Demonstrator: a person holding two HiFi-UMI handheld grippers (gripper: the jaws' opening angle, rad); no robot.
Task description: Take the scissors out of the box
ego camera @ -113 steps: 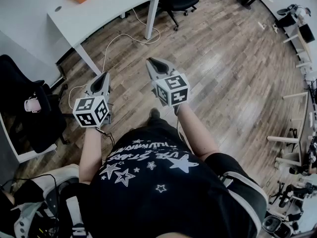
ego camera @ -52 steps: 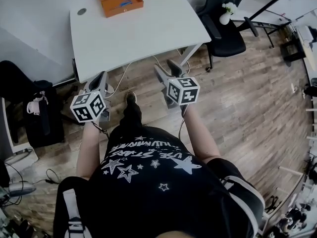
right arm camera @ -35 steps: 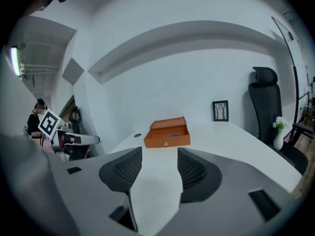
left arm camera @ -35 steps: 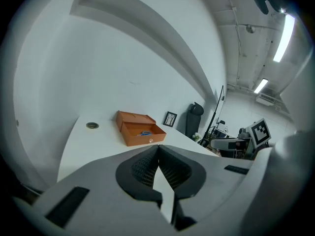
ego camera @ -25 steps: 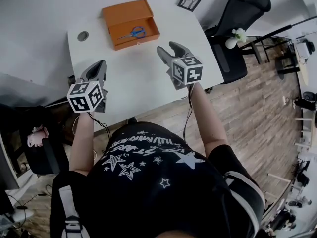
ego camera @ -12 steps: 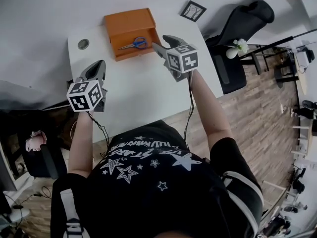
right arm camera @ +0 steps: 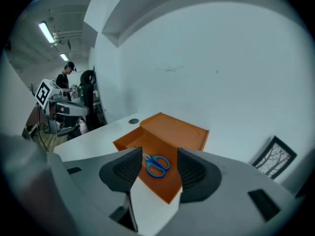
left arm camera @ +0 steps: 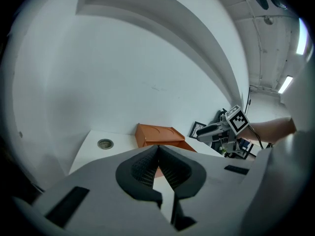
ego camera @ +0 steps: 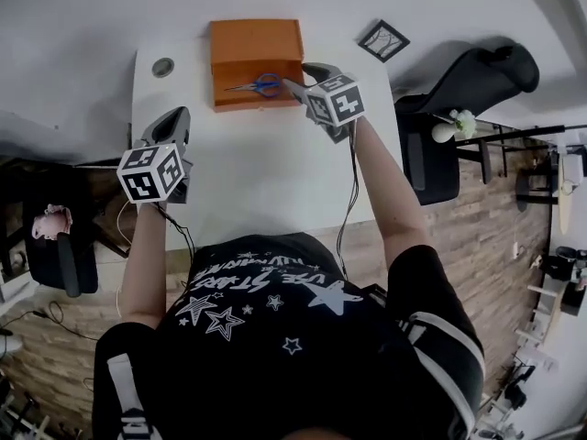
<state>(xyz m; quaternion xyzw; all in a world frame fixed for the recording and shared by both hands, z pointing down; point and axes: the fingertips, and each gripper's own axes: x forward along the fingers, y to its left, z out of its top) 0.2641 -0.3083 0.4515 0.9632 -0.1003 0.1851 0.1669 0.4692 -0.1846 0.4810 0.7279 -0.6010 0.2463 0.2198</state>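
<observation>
An orange box [ego camera: 255, 60] stands open at the back of the white table [ego camera: 266, 172], its lid folded back. Blue-handled scissors [ego camera: 261, 85] lie inside it. My right gripper [ego camera: 298, 79] hovers open at the box's right front corner; in the right gripper view the scissors [right arm camera: 156, 165] show between its spread jaws, a short way ahead. My left gripper [ego camera: 174, 122] is shut and empty, over the table's left edge, well short of the box [left arm camera: 160, 134].
A round cable grommet [ego camera: 162, 66] sits left of the box. A framed picture [ego camera: 382, 39] leans at the table's back right corner. A black office chair [ego camera: 477, 76] and a small vase of flowers [ego camera: 459, 125] stand to the right.
The person has walked up to the table. Over the last second my right gripper has moved forward to the box's right front corner. The left gripper has stayed back and shut.
</observation>
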